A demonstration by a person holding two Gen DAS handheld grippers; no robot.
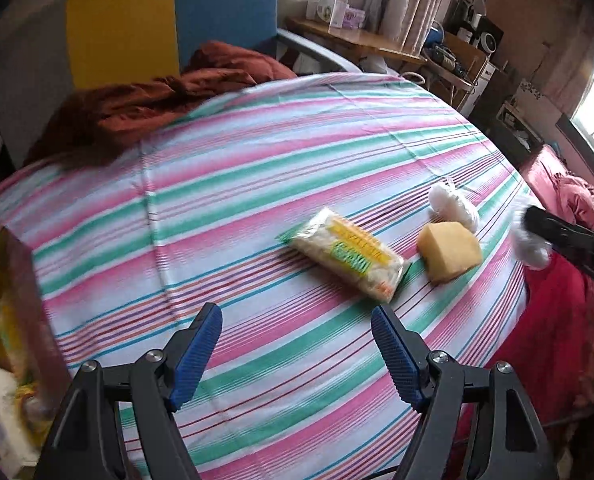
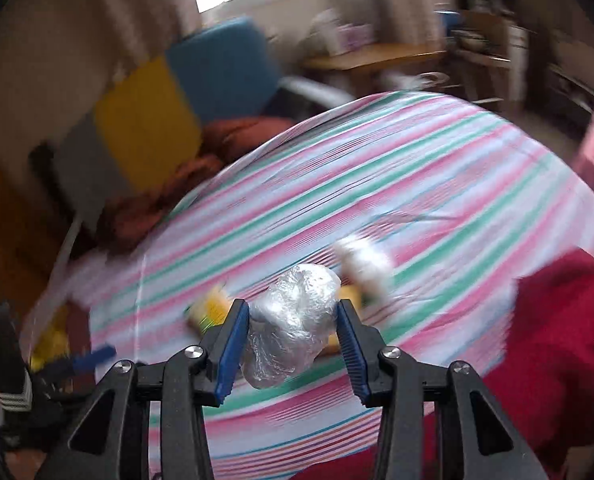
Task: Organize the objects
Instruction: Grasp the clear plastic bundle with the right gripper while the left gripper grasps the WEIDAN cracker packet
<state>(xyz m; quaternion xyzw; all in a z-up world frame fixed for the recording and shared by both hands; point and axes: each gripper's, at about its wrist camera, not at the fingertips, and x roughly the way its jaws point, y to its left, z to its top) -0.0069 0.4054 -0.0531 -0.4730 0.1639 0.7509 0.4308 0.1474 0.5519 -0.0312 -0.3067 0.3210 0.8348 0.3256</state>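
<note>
My right gripper [image 2: 293,334] grips a plastic-wrapped bundle [image 2: 293,320]; my left gripper [image 1: 297,354] hangs open, empty, near the noodle packet [image 1: 347,254].

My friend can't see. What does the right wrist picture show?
The right gripper holds a clear plastic-wrapped white bundle between its blue jaws, above a pink, green and white striped cloth. The picture is blurred; a red fabric lies at the right.

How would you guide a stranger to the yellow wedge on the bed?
Start at the striped sheet. Near its right edge lie a noodle packet and a white bag. The wedge sits between them, the only bare, solid yellow block.
</note>
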